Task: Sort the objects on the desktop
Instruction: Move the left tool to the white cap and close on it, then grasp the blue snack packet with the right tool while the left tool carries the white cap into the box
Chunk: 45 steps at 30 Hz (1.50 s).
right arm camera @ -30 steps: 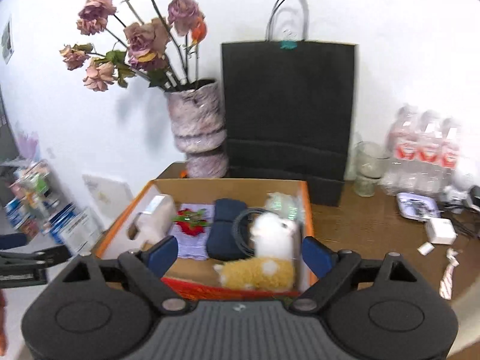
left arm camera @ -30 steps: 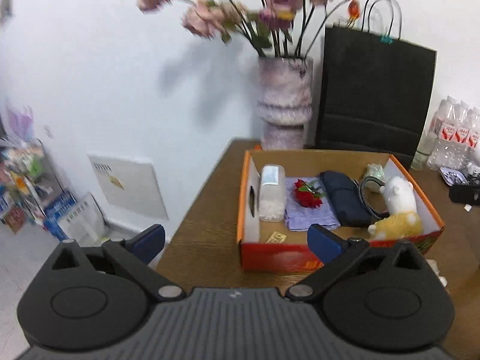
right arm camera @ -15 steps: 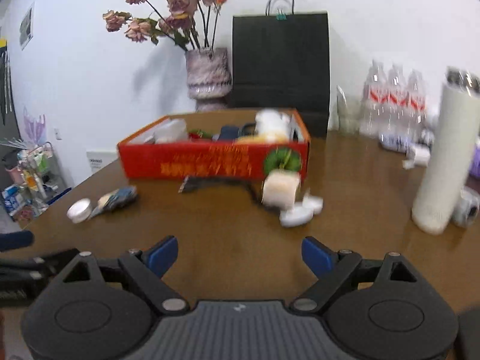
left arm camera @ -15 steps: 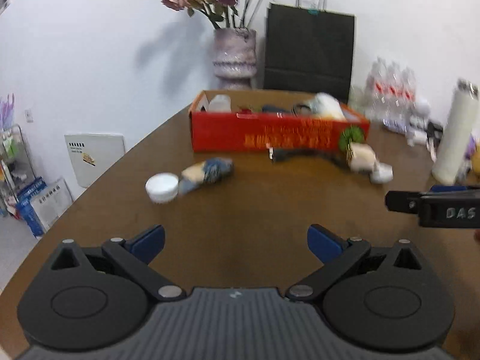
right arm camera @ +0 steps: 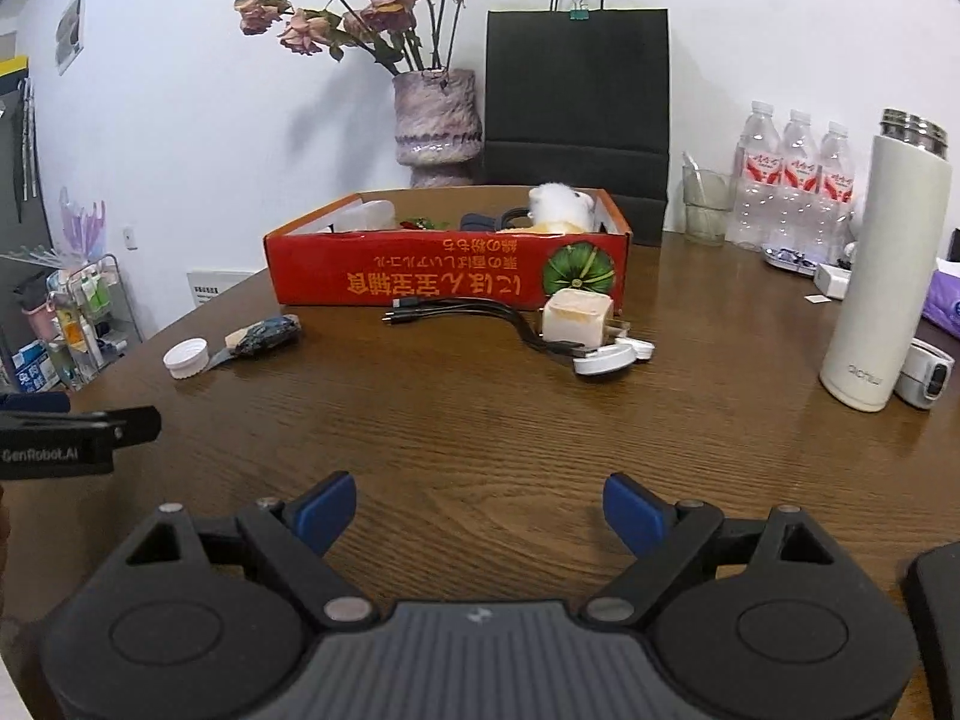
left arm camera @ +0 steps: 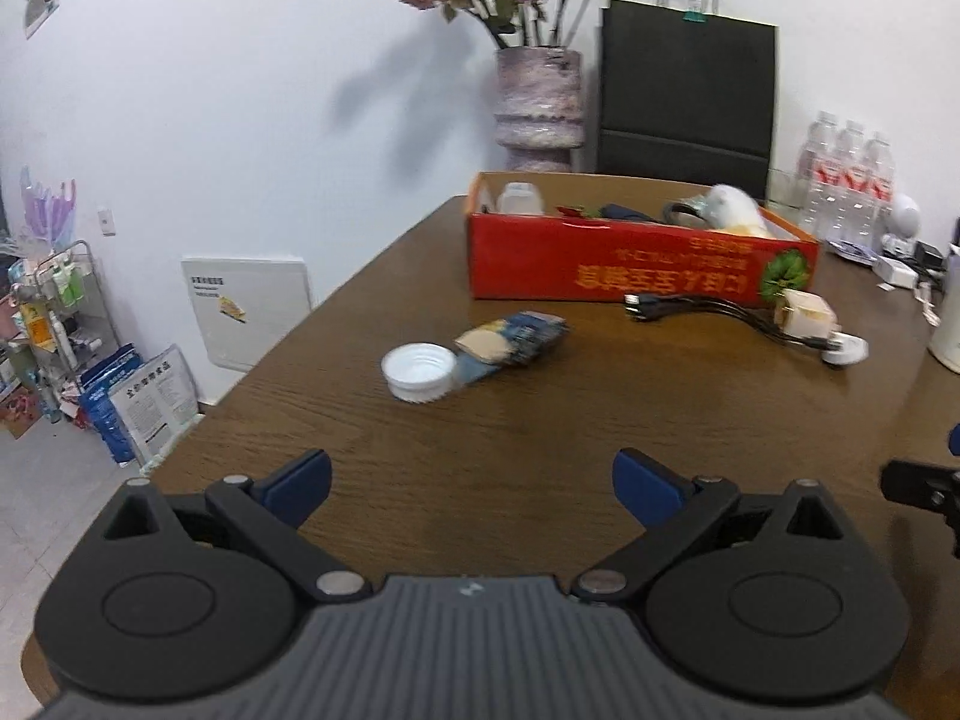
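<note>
A red cardboard box (left arm camera: 636, 270) (right arm camera: 444, 276) stands on the brown table and holds a plush toy (right arm camera: 561, 207), a dark pouch and other items. In front of it lie a white bottle cap (left arm camera: 419, 371) (right arm camera: 186, 357), a blue snack packet (left arm camera: 513, 337) (right arm camera: 264, 333), a black multi-plug cable (left arm camera: 714, 315) (right arm camera: 468, 312) and a white charger cube (left arm camera: 807, 313) (right arm camera: 577, 317). My left gripper (left arm camera: 471, 483) is open and empty, low over the near table. My right gripper (right arm camera: 480, 510) is open and empty too.
A vase of dried roses (right arm camera: 435, 114) and a black paper bag (right arm camera: 576, 90) stand behind the box. A white thermos (right arm camera: 882, 264), water bottles (right arm camera: 792, 180) and a glass (right arm camera: 705, 207) are at the right. The table's left edge (left arm camera: 288, 336) curves off toward shelves.
Both grippers have pulled back from above the box to low over the near table. The loose items in front of the box have come into view.
</note>
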Tool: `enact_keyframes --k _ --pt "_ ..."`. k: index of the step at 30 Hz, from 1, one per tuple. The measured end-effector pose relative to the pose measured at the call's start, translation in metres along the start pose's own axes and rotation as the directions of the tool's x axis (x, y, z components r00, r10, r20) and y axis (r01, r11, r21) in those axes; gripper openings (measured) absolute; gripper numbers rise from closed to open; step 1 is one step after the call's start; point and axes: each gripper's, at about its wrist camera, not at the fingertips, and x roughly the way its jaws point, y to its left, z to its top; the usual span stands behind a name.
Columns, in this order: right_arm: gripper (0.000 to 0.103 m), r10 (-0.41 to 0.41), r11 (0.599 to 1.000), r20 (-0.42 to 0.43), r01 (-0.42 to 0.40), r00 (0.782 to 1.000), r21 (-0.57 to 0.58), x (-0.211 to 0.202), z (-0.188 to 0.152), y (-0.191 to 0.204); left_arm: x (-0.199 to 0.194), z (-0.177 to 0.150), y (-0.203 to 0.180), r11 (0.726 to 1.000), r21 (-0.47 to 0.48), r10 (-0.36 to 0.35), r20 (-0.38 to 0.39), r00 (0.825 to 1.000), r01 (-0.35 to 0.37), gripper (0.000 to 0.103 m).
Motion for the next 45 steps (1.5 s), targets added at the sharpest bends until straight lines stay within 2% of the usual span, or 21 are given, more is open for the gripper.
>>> enact_keyframes --k 2,6,15,17,19,21,22,23,26,29,30,31,33,35,36,37,38,40,41,44,45 --pt "0.089 0.02 1.0 -0.01 -0.02 1.0 -0.002 0.005 0.003 0.001 0.011 0.005 0.008 1.0 -0.02 0.018 -0.019 1.0 -0.018 0.094" --pt "0.088 0.065 0.998 -0.015 -0.066 0.998 -0.014 0.019 0.013 0.012 0.03 0.015 0.024 0.997 -0.07 0.042 -0.049 0.998 -0.045 0.073" --pt "0.087 0.151 0.987 -0.037 -0.152 0.988 -0.05 0.064 0.043 0.046 0.077 0.043 0.037 0.995 -0.1 -0.005 -0.043 0.999 0.001 0.072" --pt "0.087 0.162 0.984 -0.04 -0.165 0.986 -0.062 0.072 0.048 0.053 0.088 0.044 0.04 0.991 -0.136 -0.01 -0.065 0.998 0.001 0.06" --pt "0.087 0.178 0.981 -0.047 -0.181 0.983 -0.073 0.08 0.054 0.059 0.092 0.042 0.046 0.982 -0.188 -0.031 -0.082 0.996 0.015 0.042" --pt "0.087 0.199 0.975 -0.052 -0.203 0.979 -0.085 0.091 0.061 0.066 0.089 0.04 0.052 0.974 -0.222 -0.05 -0.086 0.995 0.03 0.034" --pt "0.087 0.205 0.973 -0.048 -0.209 0.978 -0.095 0.097 0.064 0.07 0.085 0.039 0.053 0.974 -0.224 -0.04 -0.087 0.995 0.02 0.016" --pt "0.087 0.206 0.972 -0.047 -0.21 0.977 -0.106 0.103 0.067 0.075 0.082 0.038 0.055 0.976 -0.219 -0.029 -0.095 0.995 0.008 0.013" --pt "0.081 0.235 0.961 -0.056 -0.241 0.97 -0.136 0.127 0.08 0.093 0.073 0.033 0.061 0.977 -0.212 -0.047 -0.096 0.994 0.025 0.013" --pt "0.08 0.288 0.94 -0.044 -0.291 0.957 -0.178 0.147 0.095 0.117 0.068 0.027 0.064 0.981 -0.193 -0.016 -0.103 0.995 -0.005 0.014" --pt "0.076 0.286 0.935 -0.058 -0.292 0.957 -0.203 0.158 0.099 0.127 0.068 0.027 0.063 0.983 -0.183 -0.005 -0.112 0.994 -0.016 0.014" --pt "0.059 0.277 0.933 -0.079 -0.288 0.958 -0.217 0.167 0.102 0.135 0.067 0.027 0.064 0.984 -0.179 0.0 -0.118 0.993 -0.022 0.014" --pt "0.037 0.265 0.931 -0.125 -0.288 0.956 -0.223 0.183 0.103 0.145 0.064 0.027 0.065 0.984 -0.179 -0.001 -0.123 0.992 -0.022 0.014" --pt "0.036 0.264 0.935 -0.124 -0.286 0.956 -0.212 0.183 0.1 0.144 0.056 0.03 0.065 0.982 -0.188 -0.001 -0.094 0.996 -0.017 0.031" --pt "0.036 0.255 0.935 -0.12 -0.277 0.959 -0.224 0.177 0.096 0.141 0.05 0.031 0.063 0.983 -0.182 0.003 -0.059 0.998 -0.014 0.065" --pt "0.036 0.245 0.936 -0.111 -0.265 0.963 -0.23 0.171 0.091 0.137 0.044 0.032 0.059 0.987 -0.161 0.001 -0.012 1.0 -0.003 0.091" --pt "0.036 0.237 0.94 -0.1 -0.254 0.966 -0.227 0.163 0.084 0.131 0.04 0.032 0.052 0.992 -0.124 -0.012 0.035 0.999 0.016 0.092" --pt "0.036 0.222 0.95 -0.08 -0.234 0.972 -0.206 0.145 0.07 0.115 0.042 0.032 0.04 0.998 -0.059 -0.022 0.057 0.998 0.025 0.089" --pt "0.036 0.208 0.955 -0.072 -0.219 0.975 -0.202 0.136 0.063 0.109 0.05 0.032 0.036 0.998 -0.058 -0.002 0.033 0.999 0.004 0.087" --pt "0.035 0.139 0.965 -0.06 -0.149 0.988 -0.214 0.104 0.044 0.094 0.077 0.028 0.034 0.994 -0.09 0.045 -0.09 0.995 -0.053 0.066" --pt "0.035 0.125 0.969 -0.065 -0.136 0.99 -0.208 0.093 0.038 0.089 0.078 0.026 0.033 0.993 -0.1 0.053 -0.086 0.995 -0.061 0.061"
